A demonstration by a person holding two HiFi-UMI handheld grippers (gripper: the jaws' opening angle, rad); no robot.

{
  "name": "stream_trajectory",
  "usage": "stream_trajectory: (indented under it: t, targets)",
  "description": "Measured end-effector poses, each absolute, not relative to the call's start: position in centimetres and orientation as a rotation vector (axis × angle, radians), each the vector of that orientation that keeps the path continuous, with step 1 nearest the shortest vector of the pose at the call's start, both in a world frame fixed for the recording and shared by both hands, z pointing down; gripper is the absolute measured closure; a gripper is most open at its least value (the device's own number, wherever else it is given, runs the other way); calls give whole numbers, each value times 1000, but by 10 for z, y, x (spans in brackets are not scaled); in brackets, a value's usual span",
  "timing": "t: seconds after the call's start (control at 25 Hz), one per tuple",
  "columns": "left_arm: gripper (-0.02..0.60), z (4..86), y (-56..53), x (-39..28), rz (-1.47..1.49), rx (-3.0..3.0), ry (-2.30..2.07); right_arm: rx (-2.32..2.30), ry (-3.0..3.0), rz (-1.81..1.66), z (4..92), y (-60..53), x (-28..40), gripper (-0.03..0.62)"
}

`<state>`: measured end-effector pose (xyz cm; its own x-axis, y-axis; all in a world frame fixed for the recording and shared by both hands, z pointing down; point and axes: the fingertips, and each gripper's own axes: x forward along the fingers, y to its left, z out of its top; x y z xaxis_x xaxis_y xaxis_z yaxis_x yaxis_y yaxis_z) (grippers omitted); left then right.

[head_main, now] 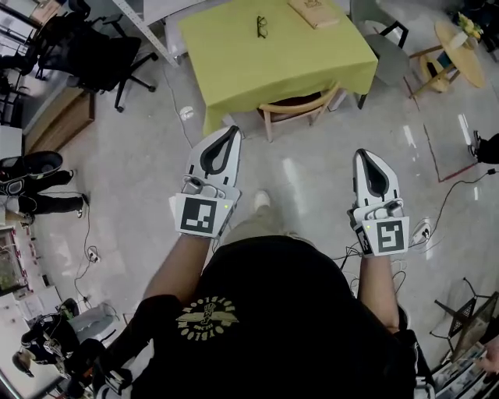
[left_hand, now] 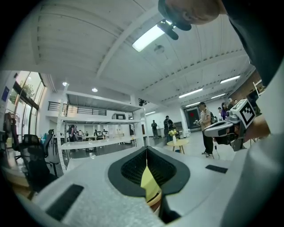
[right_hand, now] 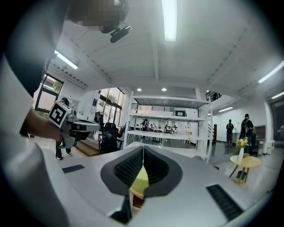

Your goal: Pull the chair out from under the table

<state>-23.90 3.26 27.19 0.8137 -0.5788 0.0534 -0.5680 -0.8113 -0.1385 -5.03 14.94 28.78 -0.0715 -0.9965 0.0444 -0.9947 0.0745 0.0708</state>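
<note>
A wooden chair (head_main: 300,109) is tucked under a table with a yellow-green cloth (head_main: 273,54); only its curved back and legs show at the table's near edge. My left gripper (head_main: 231,134) is held level in front of the table's near left corner, jaws shut and empty. My right gripper (head_main: 365,157) hangs level to the right of the chair and nearer me, also shut on nothing. Through each gripper's closed jaws a sliver of yellow cloth (left_hand: 149,184) (right_hand: 140,178) and wooden chair shows. Neither gripper touches the chair.
Glasses (head_main: 262,26) and a book (head_main: 313,12) lie on the table. A grey chair (head_main: 386,47) and a small round wooden table (head_main: 460,51) stand to the right, black office chairs (head_main: 86,51) to the left. Cables (head_main: 448,195) trail on the floor at right.
</note>
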Motion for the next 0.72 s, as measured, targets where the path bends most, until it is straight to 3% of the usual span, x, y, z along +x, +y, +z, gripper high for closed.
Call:
stream_trajectory:
  t: [0.72]
  targets:
    - [572, 273, -56, -227, -105, -2942, 743, 2143, -2145, -83, 267, 78, -51, 583]
